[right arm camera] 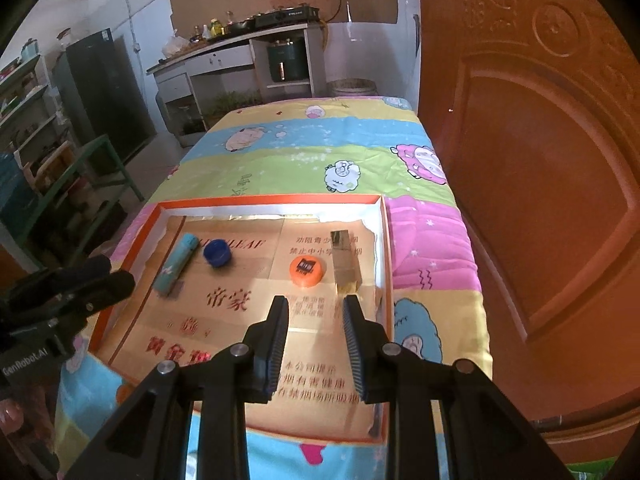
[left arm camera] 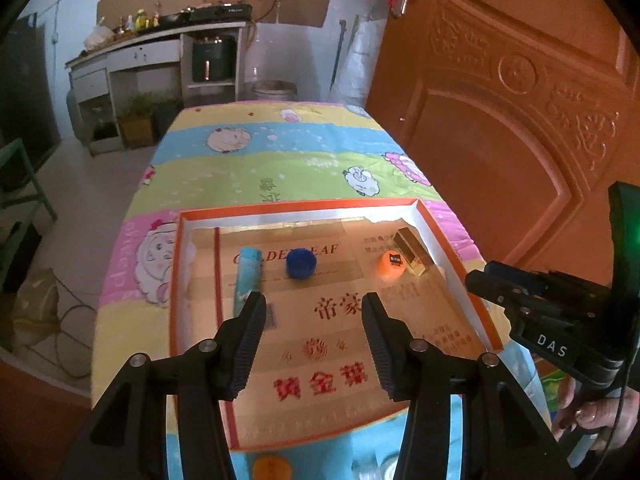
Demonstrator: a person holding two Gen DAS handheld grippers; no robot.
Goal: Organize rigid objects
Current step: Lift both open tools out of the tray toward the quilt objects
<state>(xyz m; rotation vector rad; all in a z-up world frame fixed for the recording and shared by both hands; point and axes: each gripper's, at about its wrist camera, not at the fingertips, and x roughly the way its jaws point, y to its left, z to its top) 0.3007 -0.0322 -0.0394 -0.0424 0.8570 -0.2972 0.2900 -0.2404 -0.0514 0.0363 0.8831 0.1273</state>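
A shallow cardboard tray with an orange rim (left arm camera: 448, 240) (right arm camera: 386, 264) lies on the cartoon-sheep cloth. Inside it are a light-blue tube (left arm camera: 247, 276) (right arm camera: 178, 264), a blue bottle cap (left arm camera: 301, 264) (right arm camera: 217, 253), an orange round lid (left arm camera: 392, 265) (right arm camera: 306, 271) and a gold rectangular block (left arm camera: 412, 250) (right arm camera: 346, 260). My left gripper (left arm camera: 314, 300) hangs open above the tray's middle, just short of the tube and blue cap. My right gripper (right arm camera: 316, 300) hovers over the tray's right half, below the orange lid and gold block. Its jaws stand narrowly apart with nothing between them.
A carved wooden door (left arm camera: 520, 120) stands close along the table's right side. An orange round thing (left arm camera: 272, 468) lies on the cloth in front of the tray. A green rack (right arm camera: 100, 168) and bare floor are on the left, a kitchen counter (right arm camera: 224, 46) at the back.
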